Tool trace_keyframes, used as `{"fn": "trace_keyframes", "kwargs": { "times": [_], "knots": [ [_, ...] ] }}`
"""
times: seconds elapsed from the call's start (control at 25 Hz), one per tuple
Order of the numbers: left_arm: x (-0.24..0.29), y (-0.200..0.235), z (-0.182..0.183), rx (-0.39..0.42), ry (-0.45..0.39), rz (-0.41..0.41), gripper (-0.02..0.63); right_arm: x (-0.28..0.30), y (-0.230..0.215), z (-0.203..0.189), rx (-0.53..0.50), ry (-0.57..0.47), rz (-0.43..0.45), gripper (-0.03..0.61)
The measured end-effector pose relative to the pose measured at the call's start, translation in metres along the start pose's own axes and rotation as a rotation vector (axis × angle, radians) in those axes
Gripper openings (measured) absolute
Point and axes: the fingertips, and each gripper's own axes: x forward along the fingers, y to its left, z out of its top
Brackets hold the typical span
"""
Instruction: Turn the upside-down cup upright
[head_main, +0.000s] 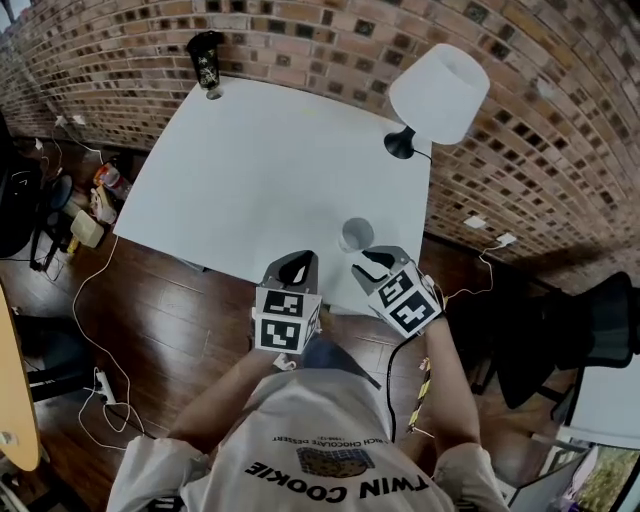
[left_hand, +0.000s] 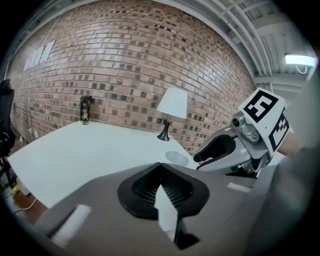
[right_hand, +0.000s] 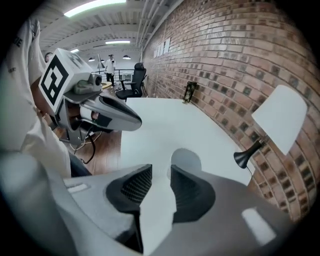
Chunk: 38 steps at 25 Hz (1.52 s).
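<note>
White cup (head_main: 356, 235) stands upright, mouth up, near table (head_main: 250, 170) edge.

Wears a white short-sleeved T-shirt (head_main: 300, 440) printed across the chest with dark block lettering and a small dark panel. Bears a left gripper (head_main: 297, 266) and a right gripper (head_main: 372, 258) of one make: smooth grey moulded shells, each ending in two black pads (right_hand: 134, 185) ribbed with fine grooves. Shows on the near end of each a white cube (head_main: 285, 320) faced with black square markers, the right one fixed by a rounded silver joint (left_hand: 239, 120). Has small pale rectangular patches (left_hand: 71, 225) set into the shells. Trails a thin black cable (head_main: 391, 390) from the right gripper down past the shirt.
</note>
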Motion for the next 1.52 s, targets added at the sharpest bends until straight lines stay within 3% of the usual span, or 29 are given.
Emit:
{"fn": "trace_keyframes", "kwargs": {
  "times": [0.16, 0.32, 0.52, 0.8, 1.52],
  "knots": [
    [-0.015, -0.012, -0.009, 0.004, 0.004, -0.026, 0.006, -0.013, 0.019, 0.002, 0.113, -0.122, -0.042, 0.104],
    [-0.026, -0.027, -0.019, 0.002, 0.008, -0.047, 0.006, -0.026, 0.040, 0.007, 0.258, -0.229, -0.027, 0.092],
    [-0.038, -0.046, -0.025, 0.002, -0.001, -0.055, 0.006, -0.045, 0.045, 0.009, 0.343, -0.343, -0.123, 0.077],
    [-0.052, -0.083, -0.026, 0.007, -0.035, -0.050, 0.006, -0.082, 0.057, 0.003, 0.521, -0.510, -0.094, 0.008],
    [-0.087, -0.237, -0.078, 0.081, -0.033, -0.019, 0.006, -0.172, 0.106, -0.119, 0.638, -0.604, -0.134, 0.003]
  ]
}}
